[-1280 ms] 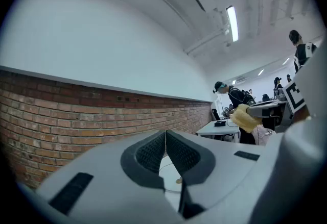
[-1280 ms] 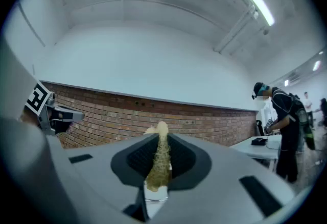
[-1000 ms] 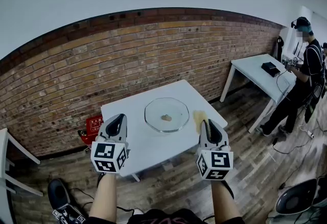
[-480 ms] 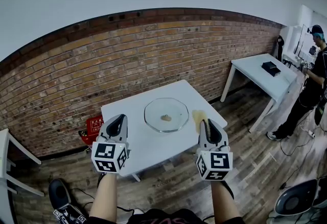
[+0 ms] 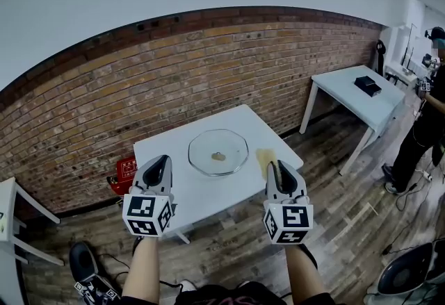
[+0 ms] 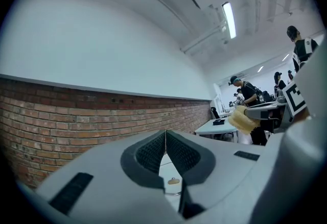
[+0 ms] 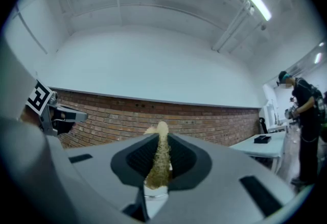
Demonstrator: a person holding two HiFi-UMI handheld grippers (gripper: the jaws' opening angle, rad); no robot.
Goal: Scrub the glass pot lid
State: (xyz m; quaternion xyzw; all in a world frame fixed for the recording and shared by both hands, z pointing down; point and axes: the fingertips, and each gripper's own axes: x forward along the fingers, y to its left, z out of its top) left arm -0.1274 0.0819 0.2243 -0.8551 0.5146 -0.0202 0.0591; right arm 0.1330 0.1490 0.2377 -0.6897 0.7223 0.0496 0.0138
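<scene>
The round glass pot lid (image 5: 217, 152) lies flat on the white table (image 5: 160, 151), with a small brownish knob (image 5: 218, 155) at its middle. Both grippers hover at the table's near edge, short of the lid. My left gripper (image 5: 161, 160) is shut and empty; its ribbed pads (image 6: 153, 150) meet, and the knob (image 6: 173, 181) shows below them. My right gripper (image 5: 275, 167) is shut on a yellow sponge (image 7: 161, 159), which stands squeezed between the pads and sticks out beyond them. The same sponge (image 6: 242, 118) also shows from the left gripper view.
A brick wall (image 5: 139, 81) runs behind the table. A second white table (image 5: 354, 99) with a black object (image 5: 366, 85) stands at the right, with a person (image 5: 427, 109) beside it. A red box (image 5: 127, 169) sits under the table's left end. Wooden floor surrounds it.
Both grippers hold their place and state. The view has shifted a little, so the lid sits slightly further left. The person at the right has moved toward the frame's edge.
</scene>
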